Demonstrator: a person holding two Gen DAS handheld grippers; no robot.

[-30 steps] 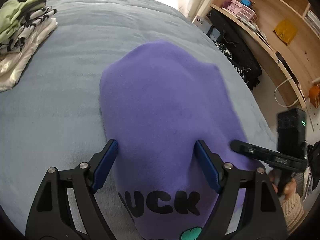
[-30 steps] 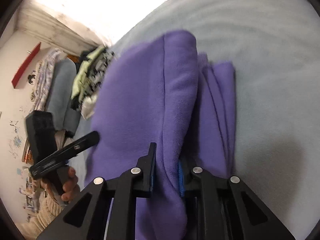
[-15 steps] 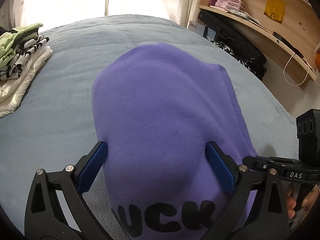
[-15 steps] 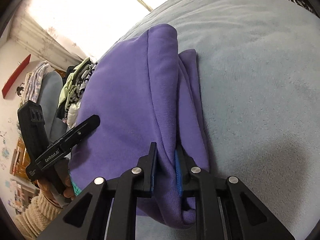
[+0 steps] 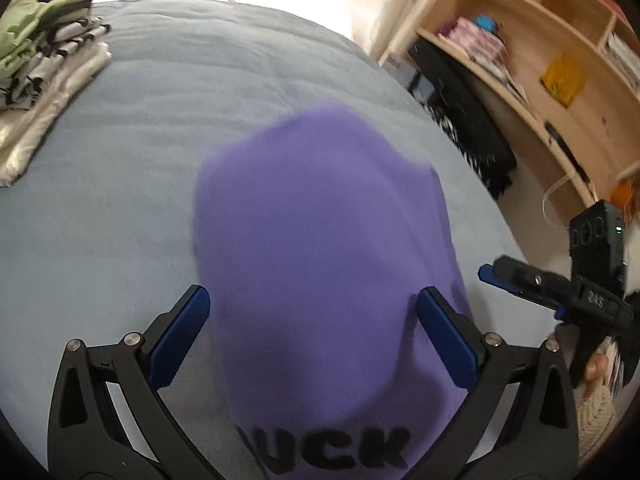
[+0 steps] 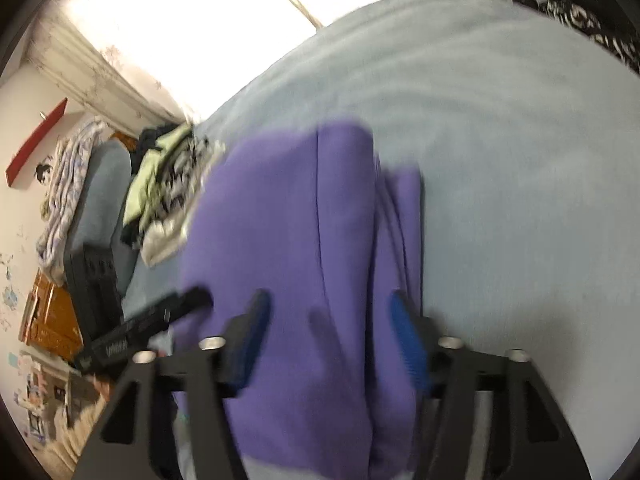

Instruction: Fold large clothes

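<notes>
Purple fleece sweatshirt [image 5: 320, 248] lies folded on the grey bed [image 5: 140, 168]. Left tool [image 5: 314, 332] and right tool [image 6: 326, 336] both gape, gripping nothing. Risk: the loose doubled right edge may spring apart; a descending finger could drag layers askew.

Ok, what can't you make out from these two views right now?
- Purple sweatshirt: the black print's first letters are cut off by the left wrist view's bottom edge.
- Sweatshirt's folded layers by the right tongs: smeared by motion blur, right wrist view.
- Folded clothes pile: partly beyond the left edge.
</notes>
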